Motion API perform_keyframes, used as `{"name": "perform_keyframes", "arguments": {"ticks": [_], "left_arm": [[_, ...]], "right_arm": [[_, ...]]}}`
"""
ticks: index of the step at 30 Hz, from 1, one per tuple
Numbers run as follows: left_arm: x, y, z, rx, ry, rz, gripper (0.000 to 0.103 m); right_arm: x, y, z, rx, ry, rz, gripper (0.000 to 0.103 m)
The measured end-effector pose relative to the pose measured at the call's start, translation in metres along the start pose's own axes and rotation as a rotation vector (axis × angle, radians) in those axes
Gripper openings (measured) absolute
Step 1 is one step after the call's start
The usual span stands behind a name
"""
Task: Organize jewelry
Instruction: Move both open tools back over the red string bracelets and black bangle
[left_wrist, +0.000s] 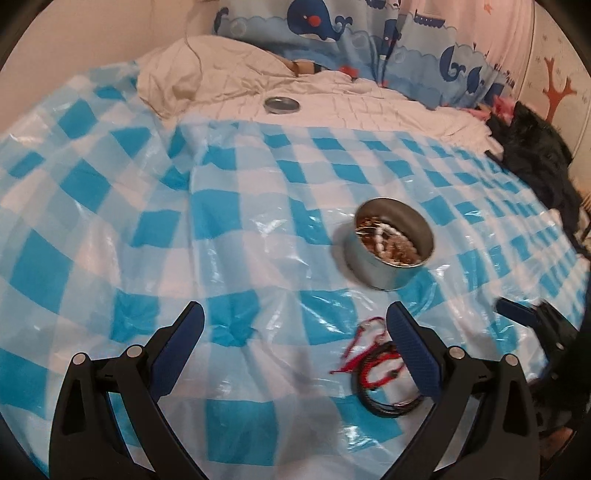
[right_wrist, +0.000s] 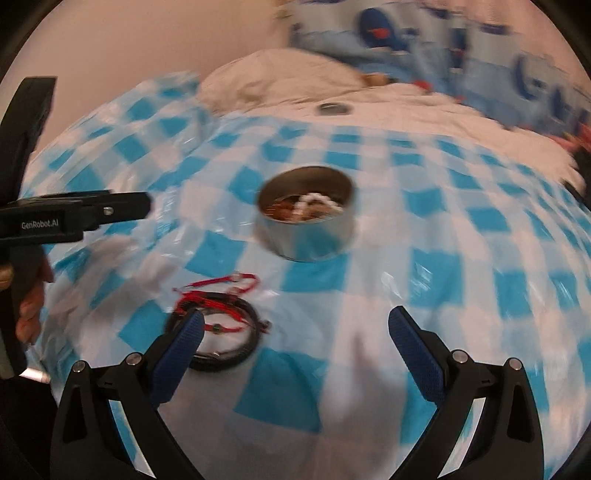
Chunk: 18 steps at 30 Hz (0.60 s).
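While both tools hang empty above the bed, the job looks partly done. The left gripper (left_wrist: 295, 325) has its blue pads spread wide, nothing between them, and the right gripper (right_wrist: 295, 328) is just as wide and just as empty. Just beside the left gripper's right pad, and partly hidden behind the right gripper's left pad in the other view, lies a tangle of red cord bracelets (left_wrist: 369, 350) with a black cord loop (right_wrist: 236, 354) under them, loose on the blue checked plastic sheet (left_wrist: 221, 221). My guess is that these are what is left to put away.

Farther out on the sheet stands a round metal tin (left_wrist: 389, 247), upright and open. Inside it sit white beads and brownish pieces, heaped together; the blur keeps me from telling them apart, so that much appears sorted already. Well beyond, on the pale bedding, rests what looks like its lid (left_wrist: 281, 105), lying flat and apart from the tin, so closing presumably comes last.
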<state>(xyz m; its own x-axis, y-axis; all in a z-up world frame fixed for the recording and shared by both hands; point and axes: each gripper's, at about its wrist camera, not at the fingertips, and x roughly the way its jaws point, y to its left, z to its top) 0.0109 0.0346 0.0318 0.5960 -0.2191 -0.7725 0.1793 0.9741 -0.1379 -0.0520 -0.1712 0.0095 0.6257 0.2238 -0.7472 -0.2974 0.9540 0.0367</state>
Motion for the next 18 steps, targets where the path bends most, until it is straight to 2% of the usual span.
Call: {"name": "perform_keyframes", "arguments": {"ticks": [3, 7, 10, 18], "left_arm": [[0.010, -0.009, -0.004, 0.020, 0.025, -0.033, 0.095], [0.029, -0.027, -0.012, 0.082, 0.065, -0.016, 0.095], [0.041, -0.040, -0.014, 0.106, 0.071, -0.008, 0.095], [0.072, -0.077, -0.023, 0.229, 0.114, 0.047, 0.095]], "right_arm": [[0.003, -0.012, 0.008, 0.041, -0.026, 0.002, 0.096], [0.012, -0.049, 0.004, 0.260, -0.019, 0.046, 0.096], [0.011, -0.067, 0.002, 0.358, -0.015, 0.099, 0.096], [0.003, -0.067, 0.005, 0.358, -0.041, 0.115, 0.096]]}}
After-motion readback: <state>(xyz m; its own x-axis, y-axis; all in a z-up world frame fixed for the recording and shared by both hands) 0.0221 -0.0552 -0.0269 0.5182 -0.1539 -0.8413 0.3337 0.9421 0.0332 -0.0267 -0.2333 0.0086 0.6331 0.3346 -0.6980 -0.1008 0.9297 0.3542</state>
